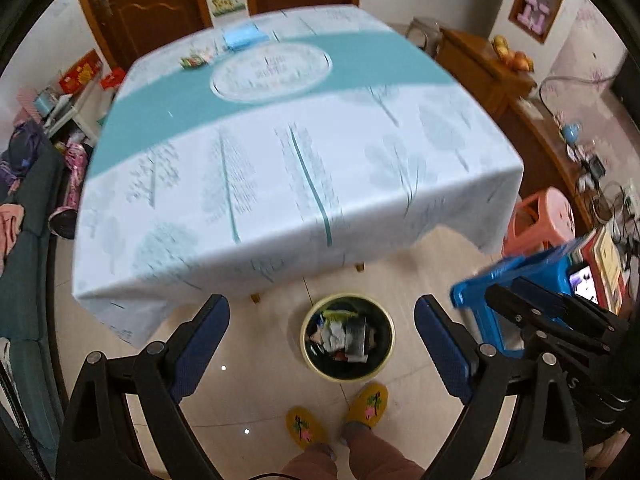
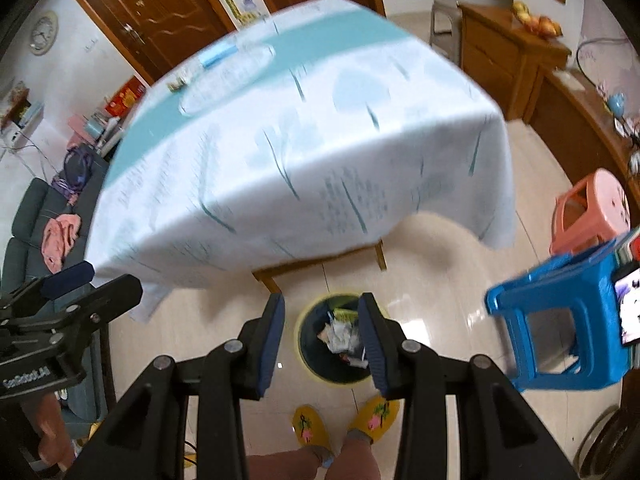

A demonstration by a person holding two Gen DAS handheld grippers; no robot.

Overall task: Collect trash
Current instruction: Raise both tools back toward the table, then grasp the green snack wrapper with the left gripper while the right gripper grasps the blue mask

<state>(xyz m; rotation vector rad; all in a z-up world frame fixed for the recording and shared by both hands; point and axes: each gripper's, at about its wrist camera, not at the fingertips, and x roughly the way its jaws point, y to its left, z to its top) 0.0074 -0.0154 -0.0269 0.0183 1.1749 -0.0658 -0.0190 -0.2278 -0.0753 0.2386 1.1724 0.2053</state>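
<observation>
writing: "SenRobot.AI", blurred, on the left gripper's body as seen in right view | trash bin: round, yellow rim, dark liner, crumpled wrappers inside, on floor at 6 o'clock of table | left gripper: wide apart, holding nothing | right gripper: partly spread, holding nothing | yellow slippers at 6 o'clock of bin

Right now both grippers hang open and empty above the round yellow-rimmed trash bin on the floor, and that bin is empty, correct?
Not quite: the round yellow-rimmed trash bin already holds wrappers and paper scraps, as the left wrist view shows. The left gripper and right gripper do hang open and empty.
</observation>
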